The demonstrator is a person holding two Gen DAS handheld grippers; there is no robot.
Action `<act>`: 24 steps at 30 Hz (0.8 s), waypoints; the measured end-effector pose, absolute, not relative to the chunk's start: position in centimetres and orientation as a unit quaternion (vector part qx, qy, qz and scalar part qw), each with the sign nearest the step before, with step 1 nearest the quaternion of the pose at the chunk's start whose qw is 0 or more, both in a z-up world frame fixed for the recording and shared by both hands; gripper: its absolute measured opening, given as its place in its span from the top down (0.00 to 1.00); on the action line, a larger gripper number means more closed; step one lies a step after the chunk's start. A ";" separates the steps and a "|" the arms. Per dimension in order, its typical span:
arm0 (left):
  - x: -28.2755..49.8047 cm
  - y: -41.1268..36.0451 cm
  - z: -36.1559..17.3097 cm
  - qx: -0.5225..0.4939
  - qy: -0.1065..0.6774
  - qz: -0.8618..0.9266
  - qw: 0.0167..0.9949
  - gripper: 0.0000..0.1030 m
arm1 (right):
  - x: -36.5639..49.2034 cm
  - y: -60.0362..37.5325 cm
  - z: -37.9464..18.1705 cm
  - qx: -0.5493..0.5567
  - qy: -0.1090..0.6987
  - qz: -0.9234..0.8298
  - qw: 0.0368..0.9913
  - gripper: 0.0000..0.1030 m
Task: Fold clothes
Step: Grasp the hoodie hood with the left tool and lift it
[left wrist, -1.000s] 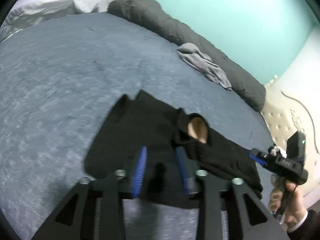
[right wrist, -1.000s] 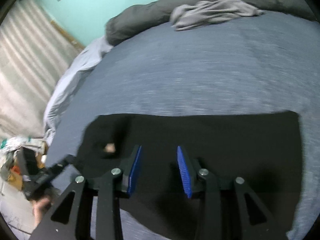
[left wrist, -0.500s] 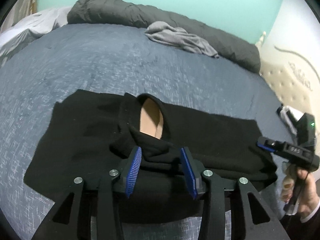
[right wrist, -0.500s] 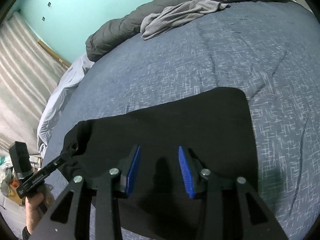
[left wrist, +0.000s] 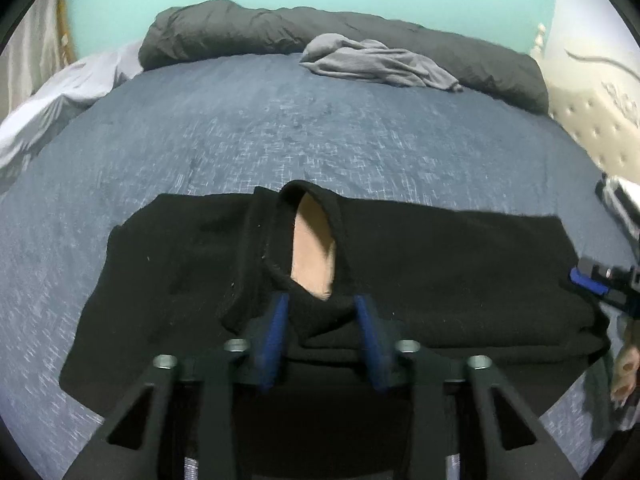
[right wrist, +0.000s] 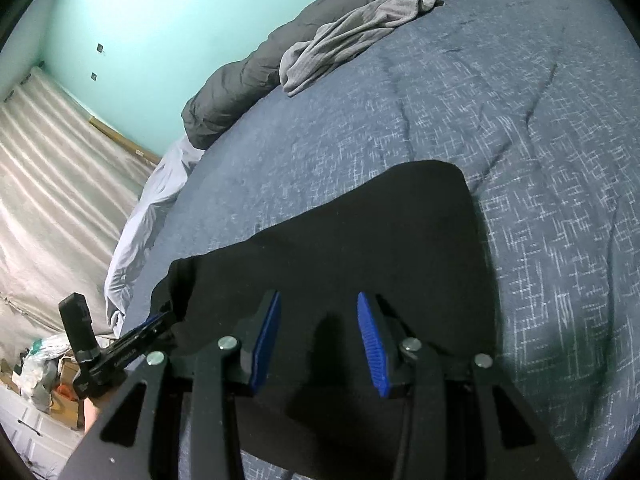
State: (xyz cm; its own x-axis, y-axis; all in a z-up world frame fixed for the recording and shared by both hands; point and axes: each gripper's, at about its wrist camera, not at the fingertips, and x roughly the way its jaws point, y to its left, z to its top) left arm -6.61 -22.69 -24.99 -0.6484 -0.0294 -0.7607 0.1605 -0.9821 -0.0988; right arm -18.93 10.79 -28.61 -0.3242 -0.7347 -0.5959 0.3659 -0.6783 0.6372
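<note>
Black knit top (left wrist: 420, 280) lies flat across the near side of the blue bedspread (left wrist: 280, 128), partly folded, collar (left wrist: 316, 308) bunched up with a tan lining showing. My left claw (left wrist: 322, 330) is over that collar, jaws closing with the collar fold between them; pads look about on the cloth, but I can't tell if they've bitten yet. My right claw (right wrist: 318, 340) hovers over the other end of the top (right wrist: 360, 240), jaws apart, nothing between the pads, only flat fabric under them.

Handling guess: soft, limp, light, fairly thick knit. It will sag and drape as soon as it's lifted, and layers may slide over each other. Not fragile, not slippery against the ribbed pads.

Best holds, I think: the thick collar rim on the left, a pinch of the edge or corner on the right, catching all layers. Grabbing flat mid-panel would likely just skid.

Grey shirt (left wrist: 380, 64) sits crumpled far off by the dark duvet (left wrist: 240, 28), well apart.
</note>
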 end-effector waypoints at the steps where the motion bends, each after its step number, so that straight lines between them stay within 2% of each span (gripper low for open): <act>1: -6.4 -23.0 -24.7 0.408 0.091 -0.907 0.056 0.85 | -18.9 10.8 -28.6 0.465 -0.199 -0.788 0.350 0.61; 2: -6.1 -23.4 -24.5 0.400 0.104 -0.909 0.059 0.89 | -18.9 10.9 -28.7 0.465 -0.201 -0.788 0.351 0.61; 4: -5.1 -24.4 -23.9 0.383 0.137 -0.911 0.064 0.90 | -19.0 11.2 -28.8 0.465 -0.205 -0.786 0.352 0.61; 8: -4.2 -26.6 -24.3 0.382 0.196 -0.901 0.069 0.90 | -19.0 11.4 -29.0 0.467 -0.213 -0.782 0.354 0.61; 12: -4.2 -27.1 -25.2 0.391 0.220 -0.891 0.071 0.85 | -19.0 11.3 -29.1 0.468 -0.211 -0.782 0.353 0.61; 13: -4.2 -27.1 -25.2 0.392 0.217 -0.891 0.075 0.81 | -19.0 11.3 -29.1 0.468 -0.212 -0.782 0.353 0.61; 15: -4.1 -27.2 -24.8 0.389 0.211 -0.892 0.091 0.66 | -19.0 11.4 -29.1 0.468 -0.214 -0.782 0.353 0.61; 16: -3.9 -27.5 -24.8 0.386 0.214 -0.892 0.095 0.55 | -19.0 11.4 -29.1 0.468 -0.215 -0.782 0.352 0.61; 17: -3.8 -27.8 -24.7 0.383 0.218 -0.892 0.099 0.50 | -19.0 11.4 -29.1 0.468 -0.216 -0.781 0.352 0.61; 24: -4.4 -28.7 -26.3 0.396 0.258 -0.878 0.069 0.49 | -19.0 11.3 -29.1 0.468 -0.223 -0.781 0.349 0.61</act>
